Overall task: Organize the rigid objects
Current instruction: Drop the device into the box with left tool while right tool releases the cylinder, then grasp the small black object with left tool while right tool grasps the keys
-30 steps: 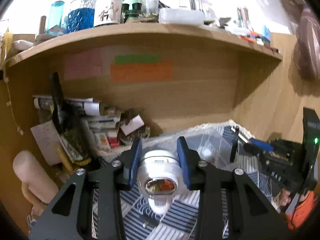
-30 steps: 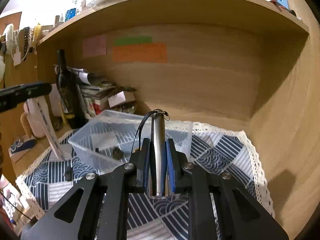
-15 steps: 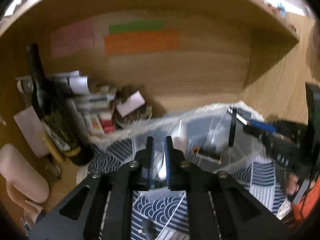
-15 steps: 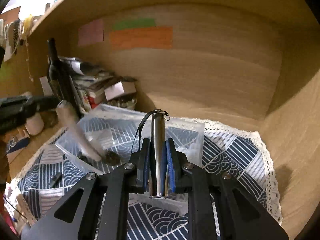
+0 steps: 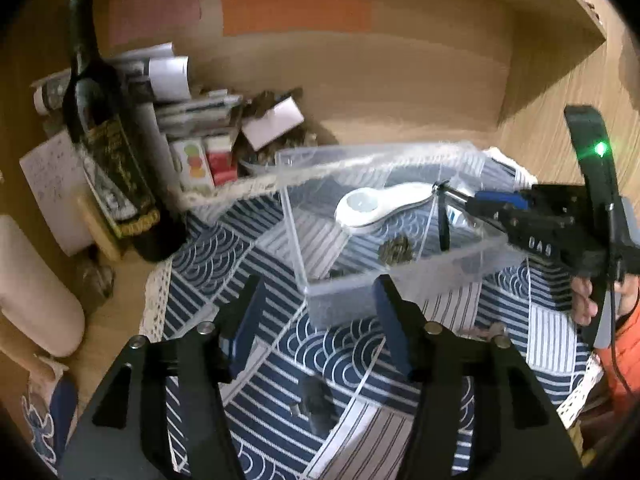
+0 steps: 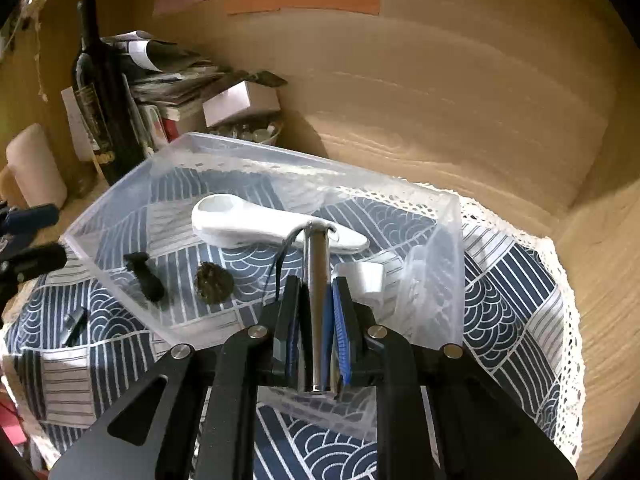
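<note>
While the left gripper gapes empty, the right gripper clamps a metal cylinder over the clear bin.

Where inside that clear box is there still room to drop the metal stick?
Inside the clear box, the floor between the white scoop and the far wall is bare. The near-left corner is crowded: black clip, brown lump.

One bin, one bottle, two hand-held grippers
</note>
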A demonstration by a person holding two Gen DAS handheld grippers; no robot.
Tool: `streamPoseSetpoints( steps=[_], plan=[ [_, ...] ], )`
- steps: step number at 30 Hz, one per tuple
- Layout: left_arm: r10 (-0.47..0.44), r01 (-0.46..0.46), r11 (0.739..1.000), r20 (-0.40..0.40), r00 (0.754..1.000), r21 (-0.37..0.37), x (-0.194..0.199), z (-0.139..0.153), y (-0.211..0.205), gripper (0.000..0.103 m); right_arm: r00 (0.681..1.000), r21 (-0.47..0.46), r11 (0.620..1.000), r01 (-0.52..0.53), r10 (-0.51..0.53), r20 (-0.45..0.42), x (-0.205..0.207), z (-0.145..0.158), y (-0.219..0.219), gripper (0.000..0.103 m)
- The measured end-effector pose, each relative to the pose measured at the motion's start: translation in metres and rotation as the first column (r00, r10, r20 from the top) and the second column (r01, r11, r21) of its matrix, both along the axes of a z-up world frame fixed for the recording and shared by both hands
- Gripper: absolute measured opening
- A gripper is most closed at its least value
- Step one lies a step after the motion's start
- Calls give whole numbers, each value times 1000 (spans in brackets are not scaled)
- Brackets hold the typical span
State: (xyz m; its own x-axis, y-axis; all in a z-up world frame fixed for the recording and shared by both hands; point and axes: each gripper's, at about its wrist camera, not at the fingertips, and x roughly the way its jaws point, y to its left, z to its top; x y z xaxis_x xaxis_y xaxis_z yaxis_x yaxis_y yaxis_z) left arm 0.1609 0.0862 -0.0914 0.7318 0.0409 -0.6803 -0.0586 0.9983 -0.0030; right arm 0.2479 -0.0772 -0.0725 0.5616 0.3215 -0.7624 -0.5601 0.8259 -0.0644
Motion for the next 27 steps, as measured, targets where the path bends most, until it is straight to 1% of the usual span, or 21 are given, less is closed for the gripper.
streamPoseSetpoints(
  steps=[1, 3, 4, 6, 9, 13, 16, 20, 23, 27],
  plan=[
    [2, -2, 1000, -8, 1000, -2, -1, -3, 1, 58, 1000, 0, 1000, 3, -3, -1, 0, 1, -1, 15],
    [1, -1, 1000, -18, 1000, -7, -3, -9, 2, 59, 1000, -13, 1000, 9, -9, 12, -2, 3, -3, 23],
    [4, -4, 1000, -22, 1000, -10, -4, -12, 3, 60, 1000, -15, 1000, 13, -13, 26, -5, 5, -3, 32],
    [6, -7, 1000, -26, 1000, -18, -7, -15, 4, 62, 999, -9, 1000, 12, -12, 43, -10, 9, -5, 37],
    [11, -12, 1000, -36, 999, -27, -10, -18, 6, 63, 998, 4, 1000, 8, -8, 63, -21, 18, -9, 39],
    [21, -23, 999, -44, 999, -35, -17, -21, 9, 66, 996, 32, 999, 4, -7, 93, -41, 29, -15, 47],
    [28, -31, 998, -66, 997, -46, -23, -26, 14, 67, 996, 54, 999, -4, -1, 95, -57, 34, -20, 48],
    [24, -27, 999, -98, 995, -36, -33, -36, 15, 67, 996, 71, 997, -3, -4, 93, -75, 32, -28, 58],
    [14, -18, 999, -123, 992, -32, -42, -46, 15, 67, 998, 74, 997, 3, -8, 70, -85, 25, -34, 58],
    [0, -6, 999, -153, 988, -36, -47, -58, 13, 67, 999, 54, 998, 15, -17, 35, -95, 13, -38, 58]
  ],
)
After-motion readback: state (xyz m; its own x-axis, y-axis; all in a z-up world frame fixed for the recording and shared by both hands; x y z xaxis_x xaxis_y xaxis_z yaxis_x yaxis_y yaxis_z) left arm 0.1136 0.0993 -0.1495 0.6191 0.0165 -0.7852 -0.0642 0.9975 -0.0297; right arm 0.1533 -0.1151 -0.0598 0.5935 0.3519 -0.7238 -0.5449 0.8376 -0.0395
